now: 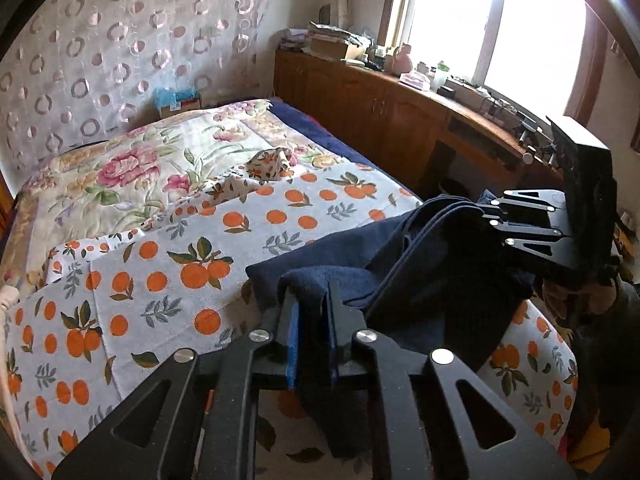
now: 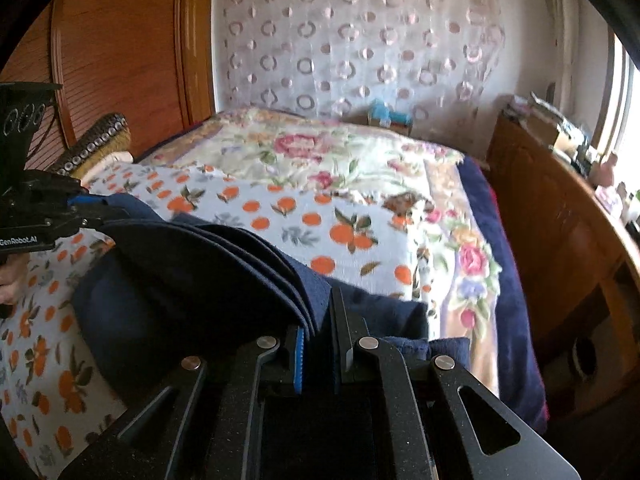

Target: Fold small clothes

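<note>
- Navy cloth (image 1: 400, 280) sits right at our left tongs (image 1: 310, 300), a bunched edge caught between the two fingers; the gap there looks slightly slack, so we read this grip as loose but holding; the pads touch the cloth on both sides.
- Our right tongs (image 2: 324, 320) are closed tight on the other end of the same cloth (image 2: 208, 264), where several stacked layers fan out from the jaws; we judge the garment is already doubled at least once.
- The cloth hangs between the two tongs just above the bed (image 1: 180, 264), sagging onto the orange-print sheet (image 2: 340, 216) in the middle; a patterned scrap (image 1: 268, 164) lies farther up the bed, well apart.
- To do this step well we should keep both ends level with each other and the span lightly taut, so the layers do not slide apart.
- We should lay the sagging middle down first, then bring the held edge over it squarely, and line up edges before letting go.
- The looser left grip is the risk; if the edge slips, the fold will skew; we should firm it up or set the cloth down soon.
- Release should come only when the cloth rests flat on the sheet.
</note>
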{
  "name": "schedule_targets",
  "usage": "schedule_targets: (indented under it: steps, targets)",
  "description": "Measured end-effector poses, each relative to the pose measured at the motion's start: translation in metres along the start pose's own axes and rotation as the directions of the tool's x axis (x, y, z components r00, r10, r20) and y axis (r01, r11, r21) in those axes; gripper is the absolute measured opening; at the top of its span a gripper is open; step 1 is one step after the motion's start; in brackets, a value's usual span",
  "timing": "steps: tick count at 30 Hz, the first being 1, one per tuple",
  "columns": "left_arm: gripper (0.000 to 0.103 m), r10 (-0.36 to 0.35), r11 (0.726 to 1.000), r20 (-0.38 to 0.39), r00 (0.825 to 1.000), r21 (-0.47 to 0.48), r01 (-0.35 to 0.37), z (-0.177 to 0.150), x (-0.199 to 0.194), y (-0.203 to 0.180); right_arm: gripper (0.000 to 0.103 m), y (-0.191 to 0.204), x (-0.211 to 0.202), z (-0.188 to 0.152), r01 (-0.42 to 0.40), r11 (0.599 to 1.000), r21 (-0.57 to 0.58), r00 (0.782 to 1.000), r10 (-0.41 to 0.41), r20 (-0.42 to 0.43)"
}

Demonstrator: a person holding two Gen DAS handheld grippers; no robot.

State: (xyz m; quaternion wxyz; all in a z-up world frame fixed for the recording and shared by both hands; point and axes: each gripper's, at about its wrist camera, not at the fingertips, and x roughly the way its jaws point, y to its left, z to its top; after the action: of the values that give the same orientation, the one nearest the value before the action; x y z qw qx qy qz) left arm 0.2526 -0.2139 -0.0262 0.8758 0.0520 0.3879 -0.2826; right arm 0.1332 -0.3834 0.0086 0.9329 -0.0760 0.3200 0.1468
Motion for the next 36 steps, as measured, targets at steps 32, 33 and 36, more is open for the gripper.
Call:
schedule_targets:
  steps: [32,33,36]
  targets:
    - [0.045,0.084,0.991,-0.089,0.993,0.113,-0.073,-0.025,0.029,-0.01,0.051,-0.047,0.001,0.064,0.082,0.996,0.031,0.996,-0.081,-0.023]
    - [0.045,0.085,0.991,-0.092,0.992,0.113,-0.074,-0.025,0.029,-0.01,0.051,-0.051,0.003,0.067,0.088,0.996,0.031,0.996,-0.087,-0.027]
    - [0.045,0.075,0.993,-0.097,0.992,0.099,-0.065,-0.025,0.028,-0.01,0.051,-0.064,0.002,0.077,0.225,0.974,0.028,0.974,-0.225,-0.008]
